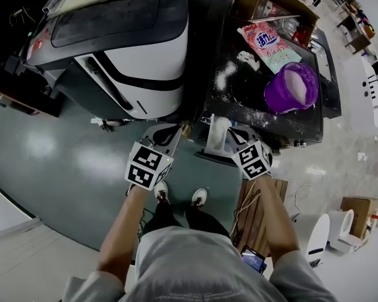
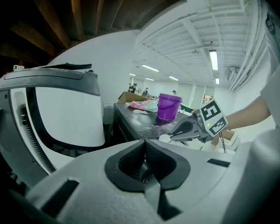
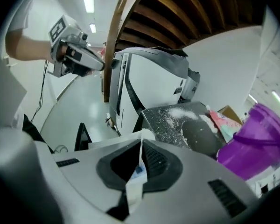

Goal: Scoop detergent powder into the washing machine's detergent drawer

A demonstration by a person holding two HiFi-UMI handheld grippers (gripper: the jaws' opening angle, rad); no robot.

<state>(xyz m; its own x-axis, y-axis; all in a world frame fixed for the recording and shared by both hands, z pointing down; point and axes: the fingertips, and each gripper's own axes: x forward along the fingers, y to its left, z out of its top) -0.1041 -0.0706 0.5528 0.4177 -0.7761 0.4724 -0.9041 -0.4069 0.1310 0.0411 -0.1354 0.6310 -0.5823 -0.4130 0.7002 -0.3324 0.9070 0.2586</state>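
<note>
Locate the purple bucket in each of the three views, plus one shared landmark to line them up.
Head view: purple bucket at upper right, on the black table top.
Left gripper view: the bucket sits just right of centre, above the gripper.
Right gripper view: the bucket is at the right edge, partly cut off.
Shared landmark: the pink detergent bag next to it, in all three views.

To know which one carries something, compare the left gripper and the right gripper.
The left gripper is shut on nothing; the right gripper pinches a thin white strip. The left gripper faces the white washing machine, the right gripper the powder-dusted dark top. Both carry marker cubes.
</note>
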